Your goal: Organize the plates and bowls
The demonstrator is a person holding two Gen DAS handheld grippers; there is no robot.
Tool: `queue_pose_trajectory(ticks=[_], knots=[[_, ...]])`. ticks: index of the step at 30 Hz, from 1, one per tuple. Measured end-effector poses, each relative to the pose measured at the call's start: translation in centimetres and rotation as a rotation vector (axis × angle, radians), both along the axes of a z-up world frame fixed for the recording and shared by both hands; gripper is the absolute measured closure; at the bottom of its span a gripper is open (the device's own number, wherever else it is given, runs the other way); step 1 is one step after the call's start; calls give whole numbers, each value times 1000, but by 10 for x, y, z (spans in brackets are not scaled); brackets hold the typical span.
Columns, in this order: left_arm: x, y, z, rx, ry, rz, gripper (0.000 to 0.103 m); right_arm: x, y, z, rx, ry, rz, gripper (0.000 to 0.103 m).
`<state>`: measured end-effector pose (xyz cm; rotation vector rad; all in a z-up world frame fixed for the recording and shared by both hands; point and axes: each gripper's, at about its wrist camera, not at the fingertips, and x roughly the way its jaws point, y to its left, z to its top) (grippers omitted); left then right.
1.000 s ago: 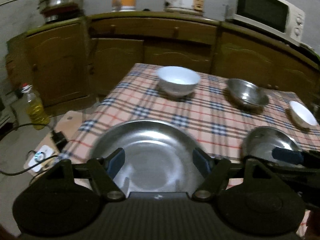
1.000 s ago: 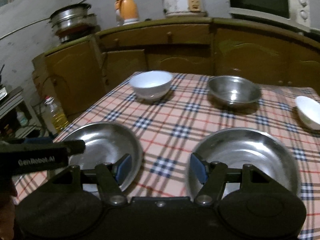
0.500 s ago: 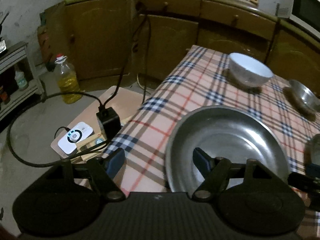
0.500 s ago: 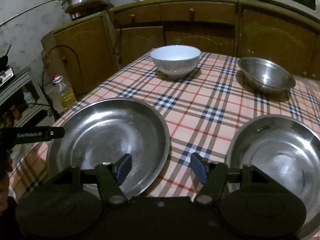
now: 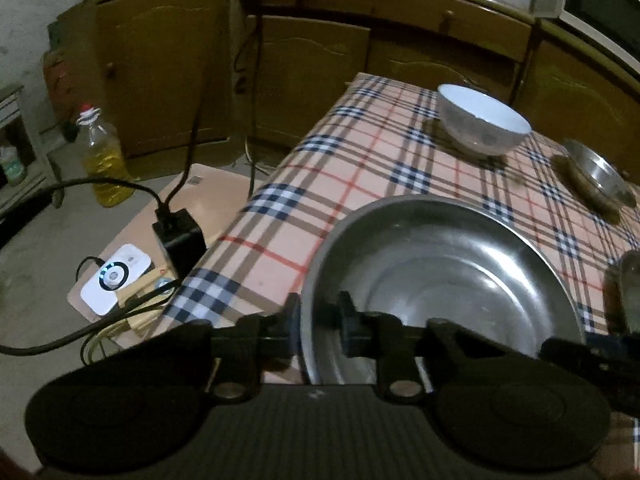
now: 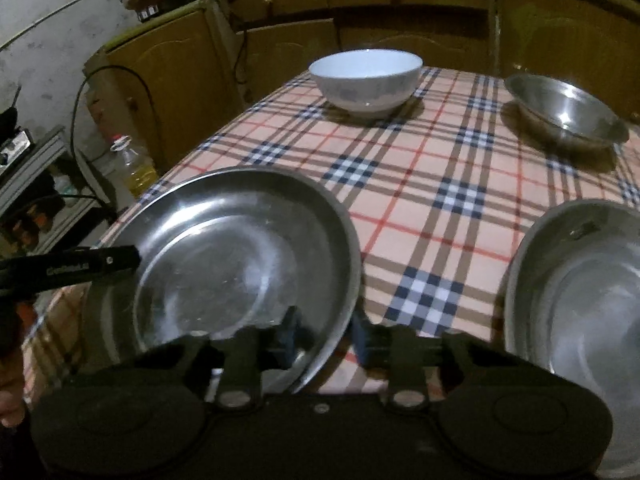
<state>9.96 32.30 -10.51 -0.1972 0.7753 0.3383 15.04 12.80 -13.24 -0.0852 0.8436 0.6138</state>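
While both grippers pinch opposite rim edges of the big steel plate (image 6: 240, 256) at the table's near corner, left gripper (image 5: 318, 320) clamped, right gripper (image 6: 324, 338) closing, nothing's stacked yet: second plate (image 6: 580, 320), white bowl (image 6: 366, 80), steel bowl (image 6: 564, 110) sit apart.

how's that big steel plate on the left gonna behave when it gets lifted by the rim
The steel plate looks thin, so probably light and stiff. Its polished rim may be slippery between narrow pads. Both the left gripper and the right gripper sit at opposite near edges, which should curb tipping.
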Motion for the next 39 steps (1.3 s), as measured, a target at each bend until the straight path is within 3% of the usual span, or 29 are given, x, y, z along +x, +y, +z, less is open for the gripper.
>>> queue_pose_trajectory(ticks=[8, 26, 39], knots=[[-7, -6, 11, -23, -37, -8, 86, -2, -9, 13, 4, -40, -24, 77], [-13, -55, 79, 21, -171, -71, 87, -22, -61, 92, 46, -237, -86, 77], [-12, -93, 97, 35, -202, -135, 87, -31, -104, 114, 72, -280, -162, 77]])
